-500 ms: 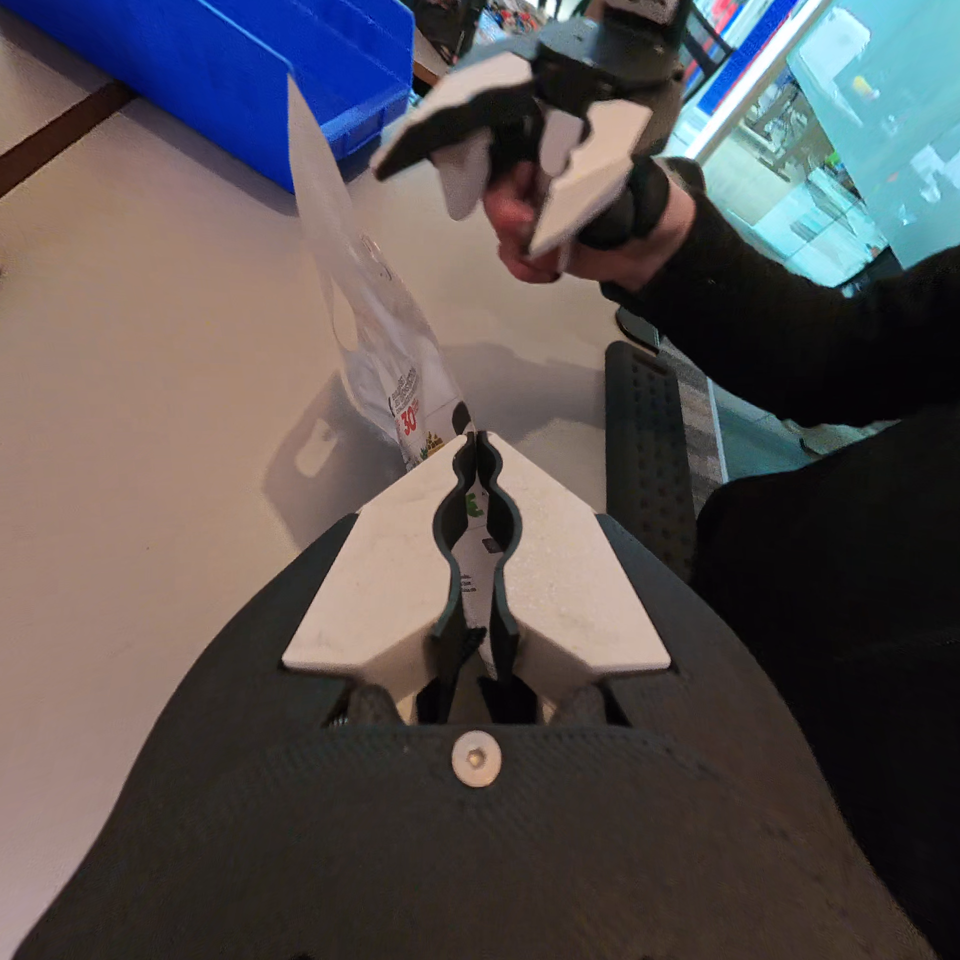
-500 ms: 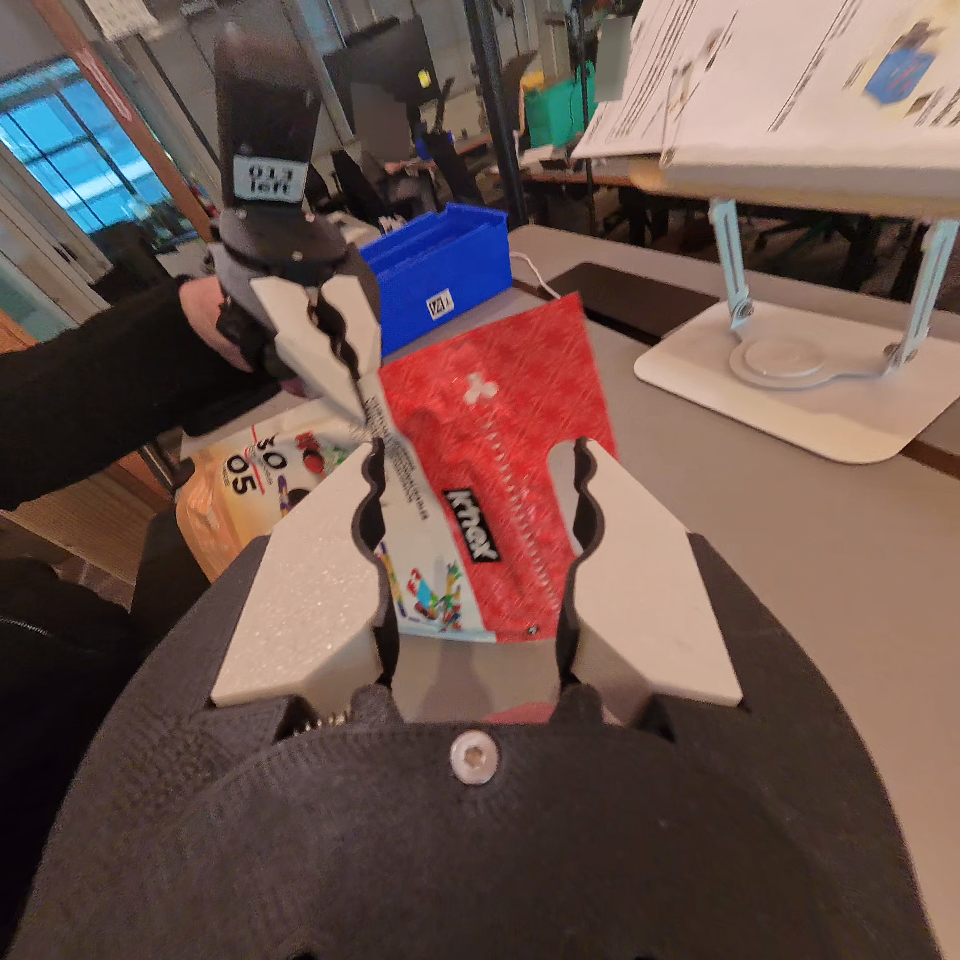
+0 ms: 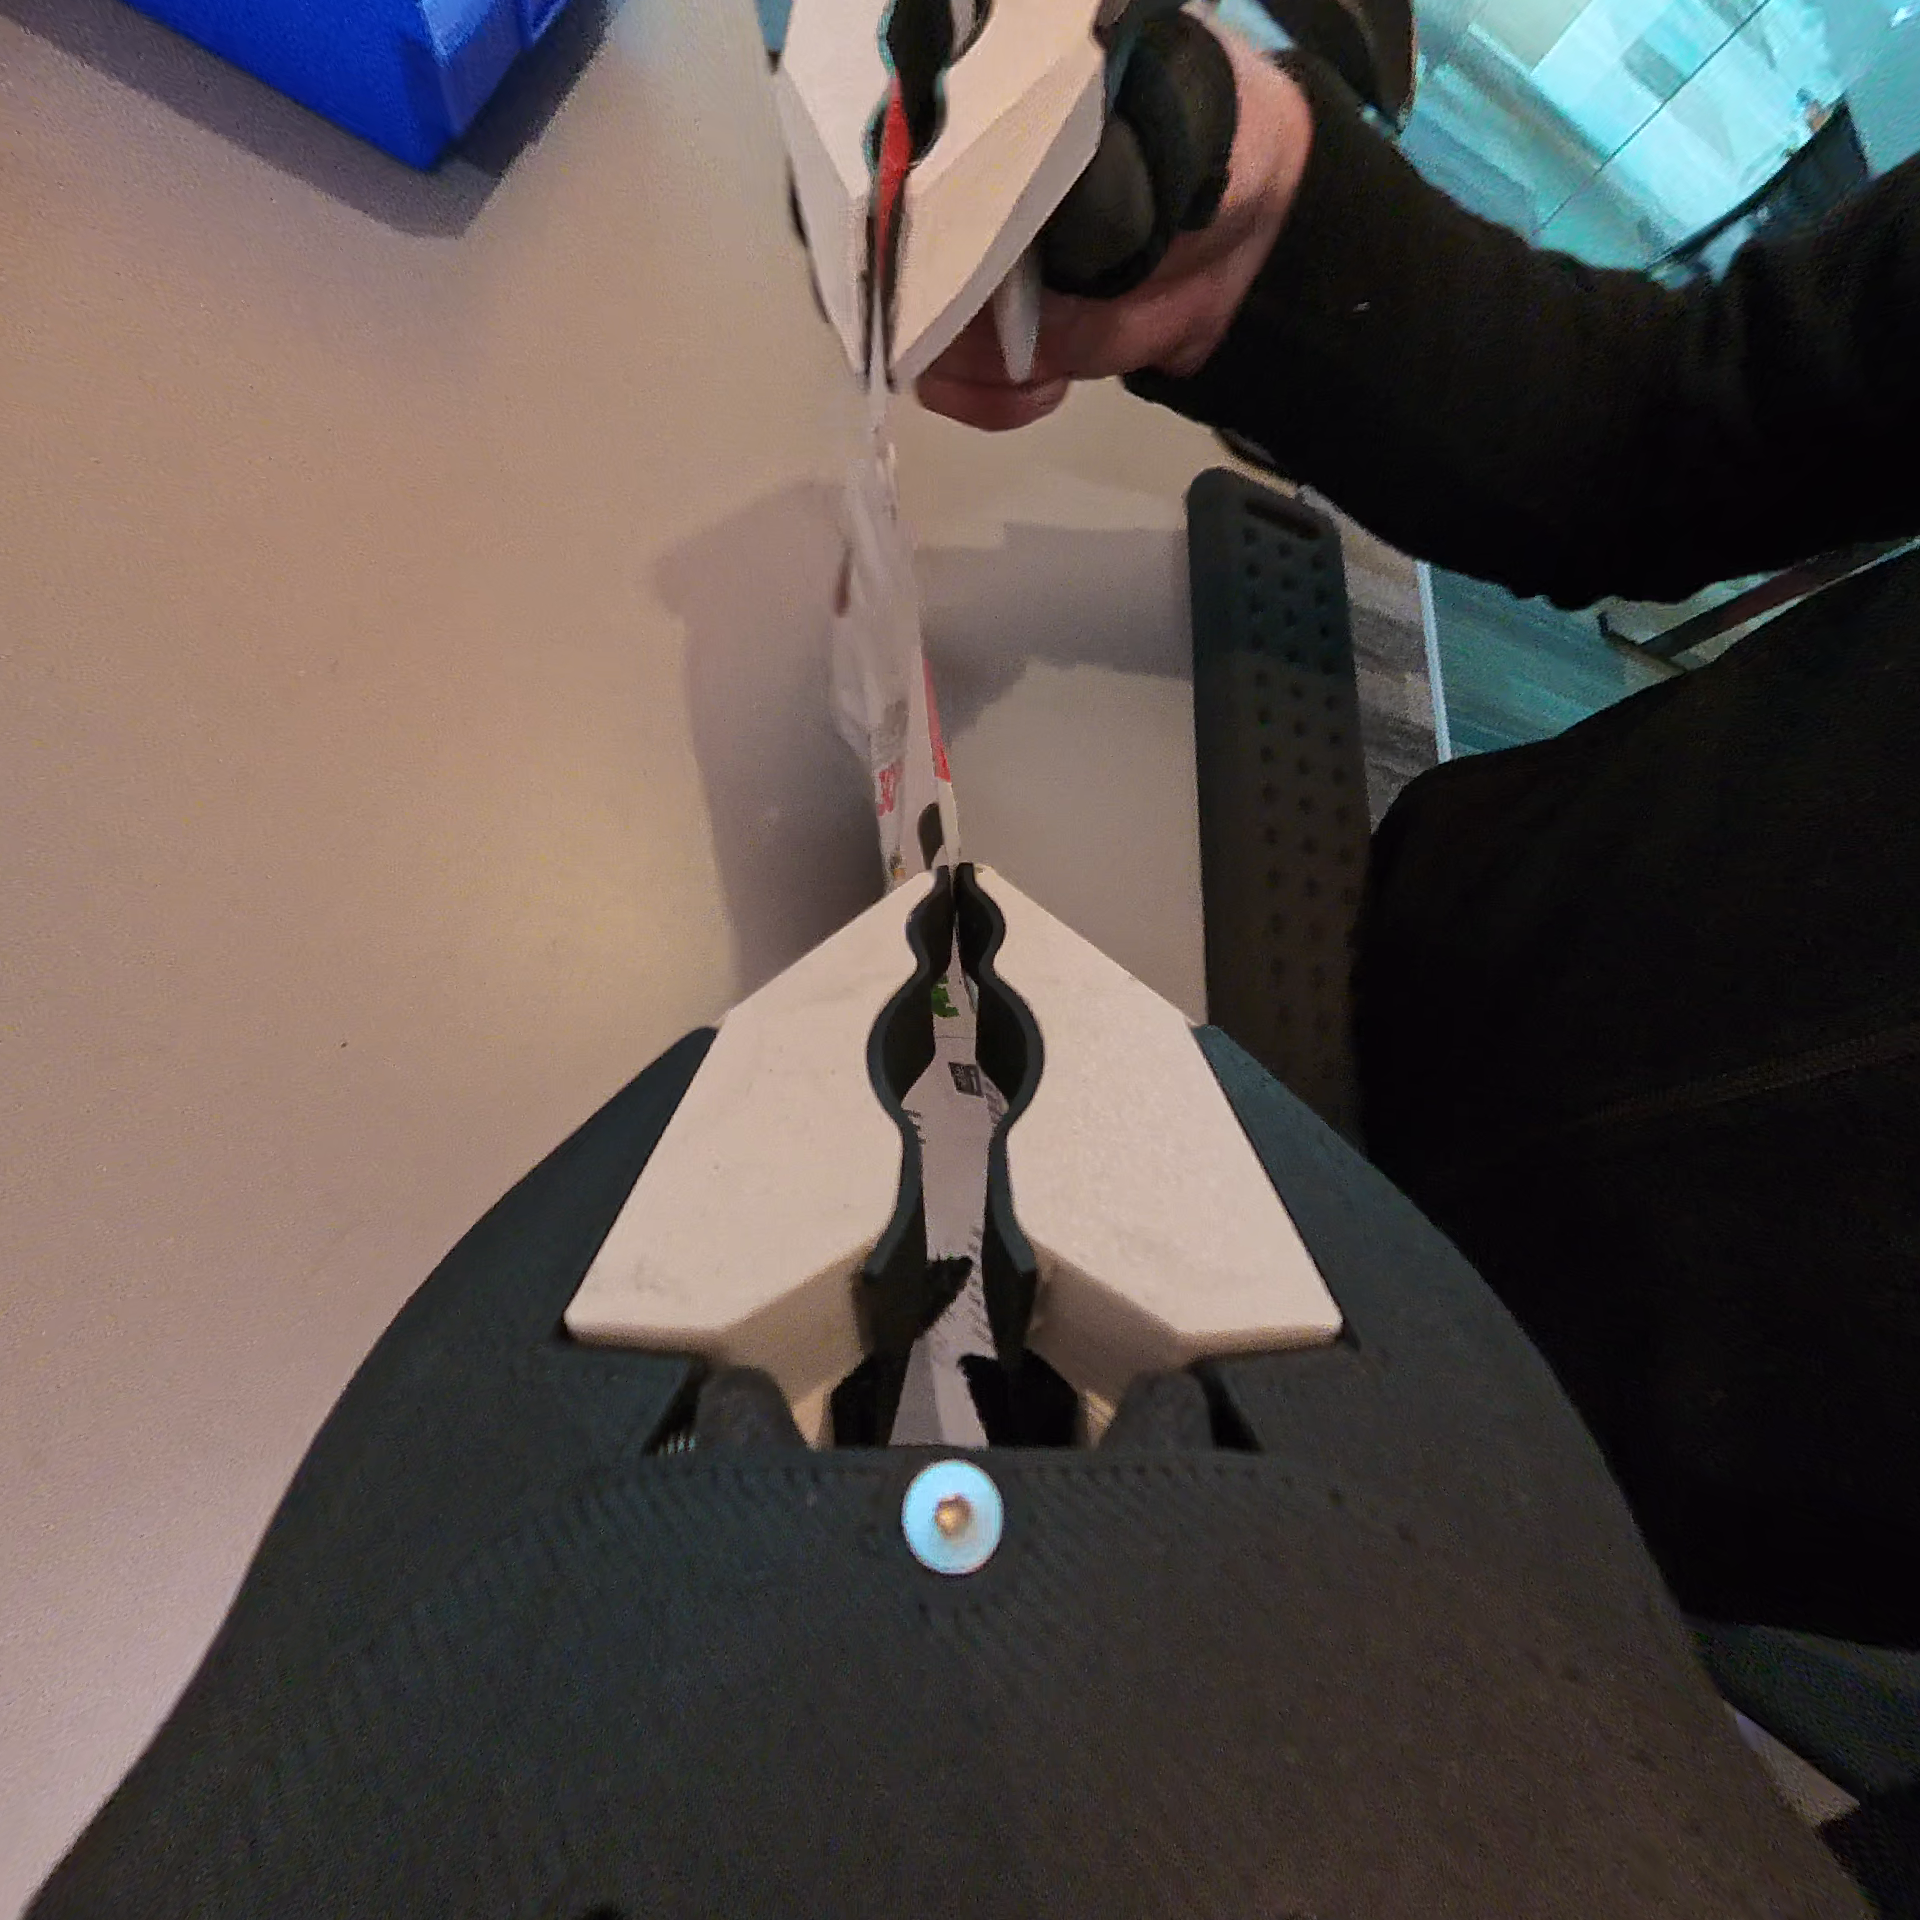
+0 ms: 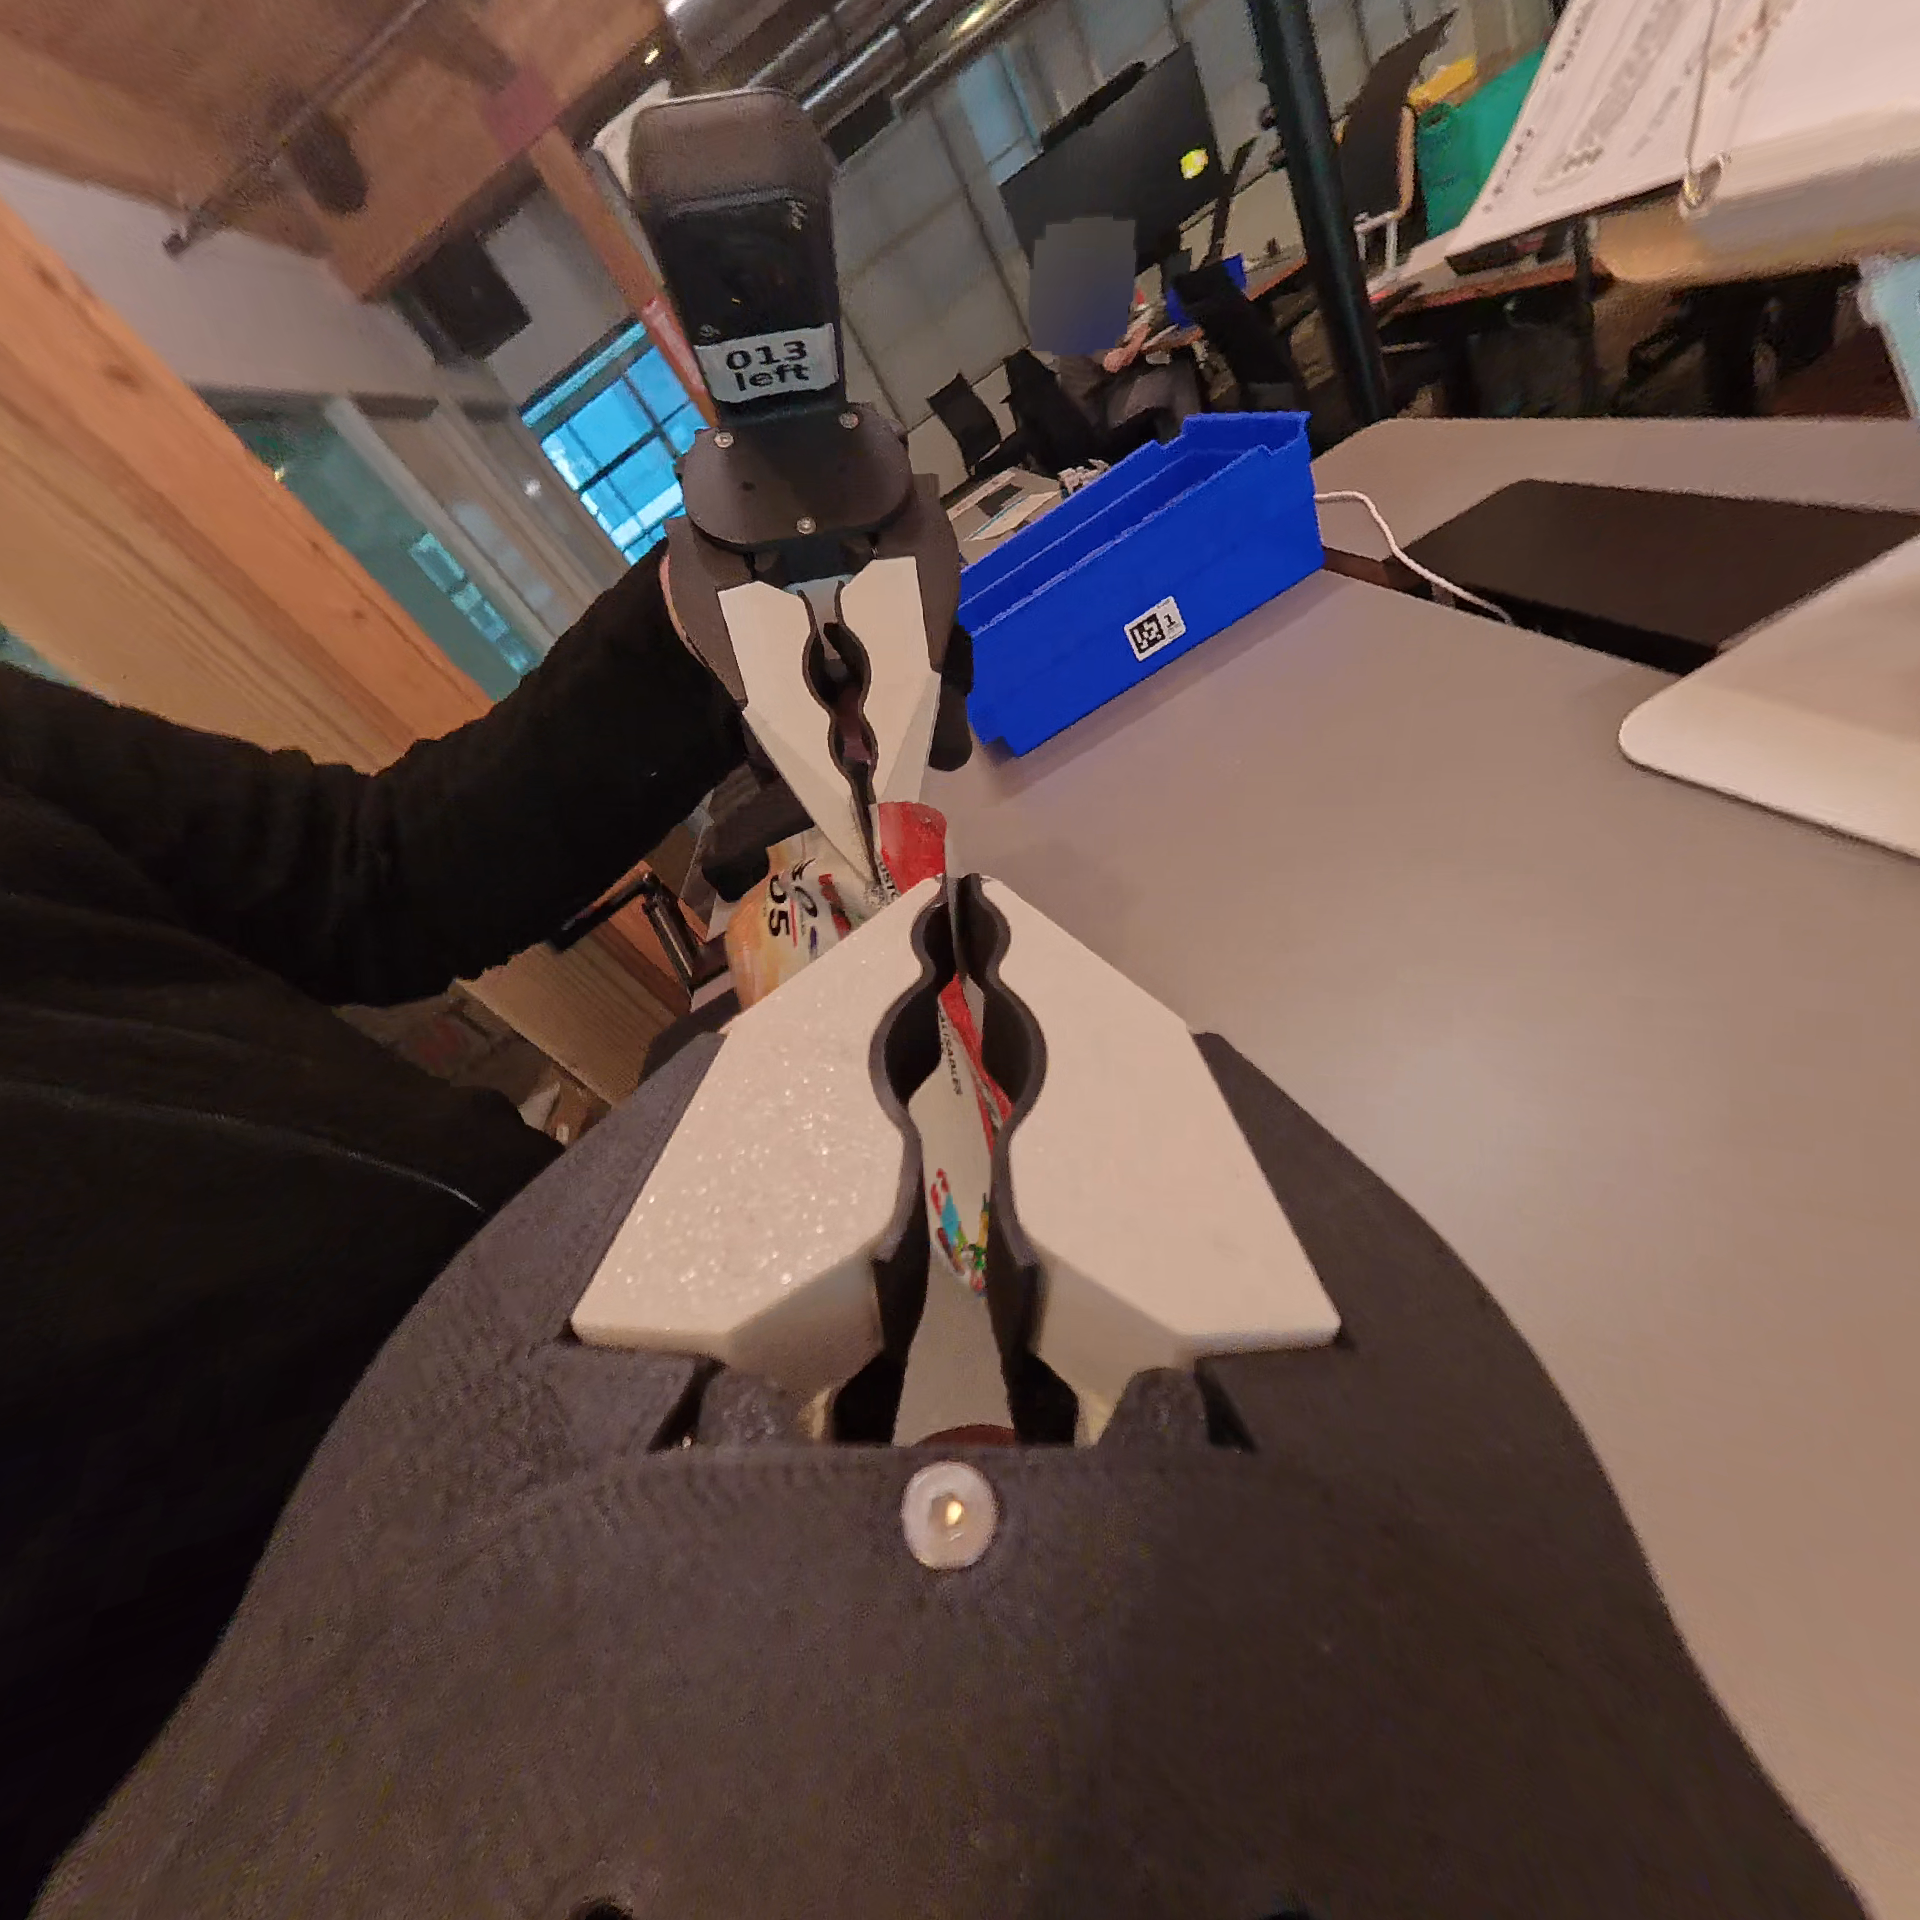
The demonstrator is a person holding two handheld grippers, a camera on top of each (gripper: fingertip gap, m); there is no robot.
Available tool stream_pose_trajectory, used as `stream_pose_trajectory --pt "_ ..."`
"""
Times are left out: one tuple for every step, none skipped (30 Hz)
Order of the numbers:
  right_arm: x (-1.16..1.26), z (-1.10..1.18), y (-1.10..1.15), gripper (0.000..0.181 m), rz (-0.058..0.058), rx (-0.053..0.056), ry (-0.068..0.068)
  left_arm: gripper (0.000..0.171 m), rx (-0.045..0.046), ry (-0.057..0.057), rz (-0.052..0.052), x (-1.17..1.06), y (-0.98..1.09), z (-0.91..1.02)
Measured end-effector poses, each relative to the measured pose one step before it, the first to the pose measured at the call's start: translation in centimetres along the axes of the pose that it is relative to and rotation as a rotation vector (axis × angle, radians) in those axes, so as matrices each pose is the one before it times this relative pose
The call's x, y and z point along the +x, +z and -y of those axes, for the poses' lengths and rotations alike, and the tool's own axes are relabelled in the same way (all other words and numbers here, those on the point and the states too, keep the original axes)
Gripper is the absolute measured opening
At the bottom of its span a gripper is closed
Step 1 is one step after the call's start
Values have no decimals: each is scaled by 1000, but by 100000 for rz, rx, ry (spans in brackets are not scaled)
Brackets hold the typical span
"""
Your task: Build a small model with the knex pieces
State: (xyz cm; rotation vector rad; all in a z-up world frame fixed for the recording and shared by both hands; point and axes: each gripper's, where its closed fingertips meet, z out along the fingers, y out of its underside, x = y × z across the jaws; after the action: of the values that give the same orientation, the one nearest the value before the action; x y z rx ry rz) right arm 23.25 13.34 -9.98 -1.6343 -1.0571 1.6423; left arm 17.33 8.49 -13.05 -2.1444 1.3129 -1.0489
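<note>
Both your tools grasp the printed plastic bag (image 3: 902,727): left tool (image 3: 953,878) clenched on one edge, right tool (image 4: 953,883) on the other, above the bench (image 3: 364,675).

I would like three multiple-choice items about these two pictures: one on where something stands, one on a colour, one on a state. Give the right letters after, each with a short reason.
1. Where is the bin?
A. on the table
B. on the floor
C. in a claw

2. What colour is the bin?
A. green
B. blue
C. yellow

3. How is the right claw?
A. wide open, empty
B. shut on the bag
C. out of view

Answers:
1 A: the bin rests on the grey table, behind the claws.
2 B: its walls are bright blue.
3 B: its fingers pinch the red and white bag, while the left claw grips the other edge.
</note>
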Motion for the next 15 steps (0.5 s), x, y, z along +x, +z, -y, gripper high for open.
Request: stream_pose_trajectory --pt "103 -301 -45 0 -2110 1567 4120 0 -1938 -644 2665 -537 -34 -107" --pt "175 -232 -87 0 -2556 2289 3709 1 356 -463 1675 -312 -3 328" --pt "35 -251 -29 0 -1710 2458 3247 8 3609 -210 417 -41 -15 931" --pt "-101 -325 38 0 -667 2253 2786 9 2069 137 1073 10 103 810" --pt "-129 -293 46 0 -496 2175 2652 12 -1052 1984 1472 133 334 369" --pt "-266 -279 43 0 339 1772 2722 14 -2186 3166 594 322 535 177" --pt "-206 -252 15 0 45 1202 2194 13 -2229 1796 593 176 689 121" --pt "-91 -231 7 0 -499 860 1784 11 -3301 753 469 21 770 -140" --pt "-78 -191 -10 0 -300 642 1909 8 -2121 1109 -17 5 722 -93" --pt "-62 -190 -64 0 69 141 1412 2 -1046 90 -2420 236 581 -64" --pt "-42 -184 -143 0 553 -438 380 0 -161 -1072 -643 -191 346 -27" --pt "-160 -186 -178 0 1455 -776 -1265 0 593 -869 -2294 29 131 12" --pt "-127 -152 -143 0 1067 -1185 -2902 0 202 -610 -4267 383 97 -63" --pt "20 3 -153 0 -49 -1350 -3348 0 68 642 -2698 256 115 -15" --pt "81 228 -102 8 -852 -717 -4176 0 -434 -117 -2013 119 161 -23"
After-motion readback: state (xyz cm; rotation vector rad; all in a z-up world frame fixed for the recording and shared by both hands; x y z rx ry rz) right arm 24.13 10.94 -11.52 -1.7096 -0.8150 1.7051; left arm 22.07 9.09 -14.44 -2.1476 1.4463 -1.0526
